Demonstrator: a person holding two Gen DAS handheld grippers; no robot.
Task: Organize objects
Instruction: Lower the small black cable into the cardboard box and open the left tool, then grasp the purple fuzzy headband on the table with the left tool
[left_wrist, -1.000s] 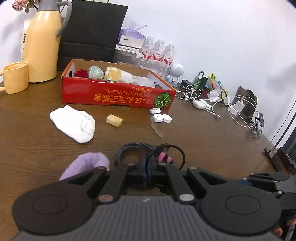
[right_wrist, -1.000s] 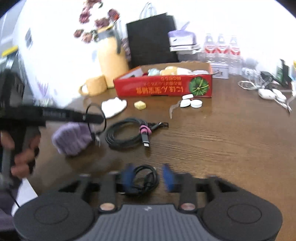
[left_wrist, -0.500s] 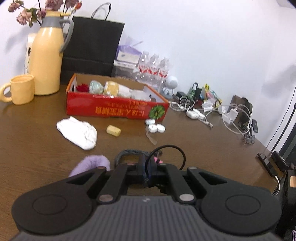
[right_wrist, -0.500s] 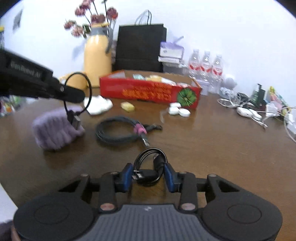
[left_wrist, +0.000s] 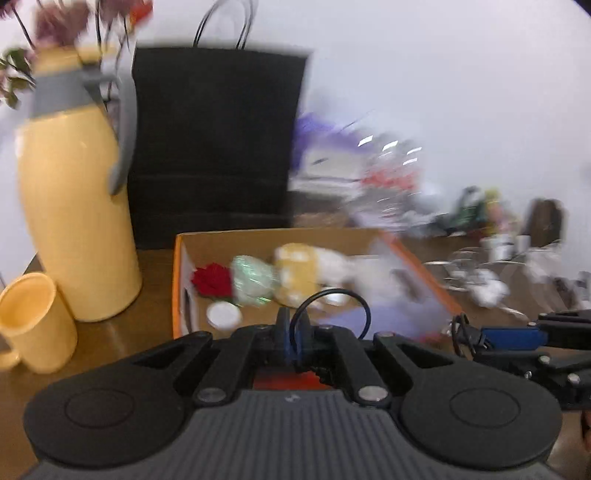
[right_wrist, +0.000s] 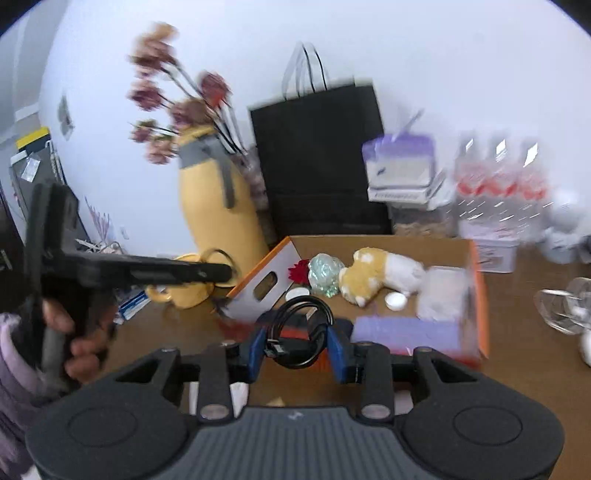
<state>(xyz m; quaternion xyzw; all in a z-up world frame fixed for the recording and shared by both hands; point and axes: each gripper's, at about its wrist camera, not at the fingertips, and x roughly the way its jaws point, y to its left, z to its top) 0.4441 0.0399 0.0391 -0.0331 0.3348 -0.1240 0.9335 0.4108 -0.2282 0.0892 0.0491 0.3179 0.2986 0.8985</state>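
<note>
White wall and a brown wooden table (right_wrist: 524, 373) frame the scene, with a black paper bag (left_wrist: 218, 147) and a yellow thermos jug (left_wrist: 74, 206) standing behind an open cardboard box (right_wrist: 258, 280). Inside the box lie a plush toy (right_wrist: 380, 275), a crinkled greenish bundle (right_wrist: 325, 275), a red flower (left_wrist: 212, 280) and small white caps. The right gripper (right_wrist: 297, 345) is clamped on a coiled black cable (right_wrist: 299, 332) at the box's near edge; the left gripper (left_wrist: 293, 338), jaws pressed together, pinches a thin black cable loop (left_wrist: 332, 306) over the box. Blur smears the water bottles (right_wrist: 498, 184) and the clutter at far right beyond recognition.
</note>
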